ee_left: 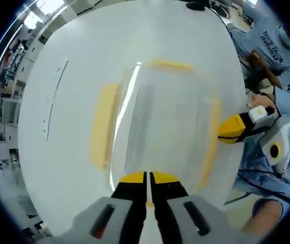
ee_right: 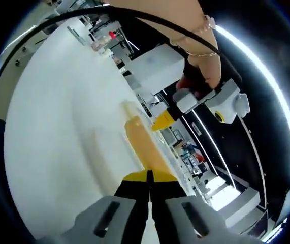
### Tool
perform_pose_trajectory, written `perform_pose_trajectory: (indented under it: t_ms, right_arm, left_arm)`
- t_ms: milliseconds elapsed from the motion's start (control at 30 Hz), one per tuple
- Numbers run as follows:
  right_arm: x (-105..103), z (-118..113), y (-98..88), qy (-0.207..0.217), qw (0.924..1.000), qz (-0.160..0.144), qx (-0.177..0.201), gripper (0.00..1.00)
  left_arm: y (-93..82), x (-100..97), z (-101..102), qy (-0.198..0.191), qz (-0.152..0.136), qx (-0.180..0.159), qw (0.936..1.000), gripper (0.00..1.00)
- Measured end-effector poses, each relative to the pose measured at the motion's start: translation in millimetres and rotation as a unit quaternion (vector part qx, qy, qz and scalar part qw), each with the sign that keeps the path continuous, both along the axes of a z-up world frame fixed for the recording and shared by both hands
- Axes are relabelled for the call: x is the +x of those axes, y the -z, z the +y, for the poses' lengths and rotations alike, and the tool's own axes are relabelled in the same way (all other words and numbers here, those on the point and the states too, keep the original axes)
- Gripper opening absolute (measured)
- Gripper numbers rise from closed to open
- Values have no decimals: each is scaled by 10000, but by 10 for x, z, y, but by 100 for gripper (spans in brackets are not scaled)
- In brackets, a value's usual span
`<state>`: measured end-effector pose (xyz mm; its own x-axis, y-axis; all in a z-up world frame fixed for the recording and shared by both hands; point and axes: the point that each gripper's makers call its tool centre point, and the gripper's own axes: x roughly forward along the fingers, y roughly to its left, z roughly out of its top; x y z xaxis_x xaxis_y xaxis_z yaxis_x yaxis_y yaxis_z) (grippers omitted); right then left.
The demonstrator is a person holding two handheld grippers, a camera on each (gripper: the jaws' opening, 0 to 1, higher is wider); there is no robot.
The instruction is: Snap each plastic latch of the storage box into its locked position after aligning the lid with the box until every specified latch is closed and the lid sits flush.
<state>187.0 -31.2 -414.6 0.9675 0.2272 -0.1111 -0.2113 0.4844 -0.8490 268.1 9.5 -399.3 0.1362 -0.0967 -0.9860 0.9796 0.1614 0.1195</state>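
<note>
Fingers [ee_left: 148, 179] closed, touching storage box [ee_left: 165, 122] near latch [ee_left: 150, 177].

Bright overhead light | table [ee_left: 58, 152] overexposed, perhaps | soft, edges warped

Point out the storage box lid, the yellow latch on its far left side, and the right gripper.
storage box lid [ee_left: 170, 122], left gripper view, clear top panel.
yellow latch [ee_left: 103, 124], left gripper view, flat face.
right gripper [ee_left: 225, 133], left gripper view, yellow tip.
</note>
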Motion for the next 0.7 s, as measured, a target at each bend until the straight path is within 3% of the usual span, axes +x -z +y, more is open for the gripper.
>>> perform_pose_trajectory:
  t_ms: [400, 533, 700]
  right_arm:
    - [40, -33, -3, 117, 9999, -65, -77, 0]
    - [40, -35, 15, 150, 9993, -281, -172, 0]
    - [55, -46, 14, 144, 9993, -331, -66, 0]
  left_arm:
    - [-4, 51, -21, 296, -97, -145, 9994, 2]
    - [-9, 52, -22, 381, -55, -250, 9989, 2]
    - [-9, 28, -27, 394, -6, -324, 9987, 1]
